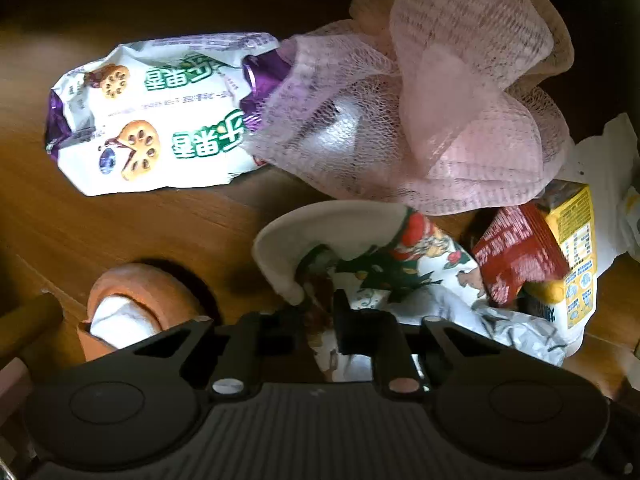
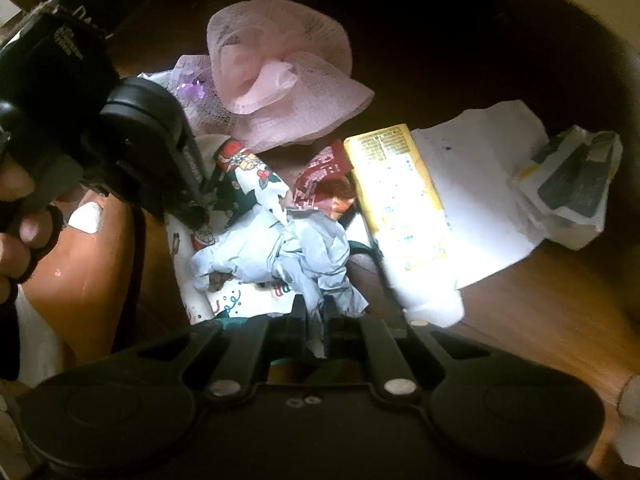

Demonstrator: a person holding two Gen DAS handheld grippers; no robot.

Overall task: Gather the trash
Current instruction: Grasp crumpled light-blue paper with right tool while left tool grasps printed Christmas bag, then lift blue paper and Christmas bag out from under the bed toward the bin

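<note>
A heap of trash lies on the wooden floor (image 1: 132,232). My left gripper (image 1: 320,312) points down and is shut on the edge of a Christmas-print paper (image 1: 404,256) with a white curled rim. In the right wrist view the left gripper (image 2: 198,212) pinches that same print paper (image 2: 244,176). My right gripper (image 2: 316,320) is shut on a crumpled pale blue paper (image 2: 288,248) lying on the print paper. Pink mesh netting (image 1: 420,120) (image 2: 280,76) sits behind both.
A white and purple snack bag (image 1: 160,116) lies far left. A red wrapper (image 1: 516,252) (image 2: 324,184), a yellow carton (image 1: 576,248) (image 2: 400,208), white paper (image 2: 480,184) and a crumpled bag (image 2: 572,188) lie to the right. An orange slipper (image 1: 132,304) (image 2: 88,264) is at the left, and a hand (image 2: 16,208) holds the left gripper.
</note>
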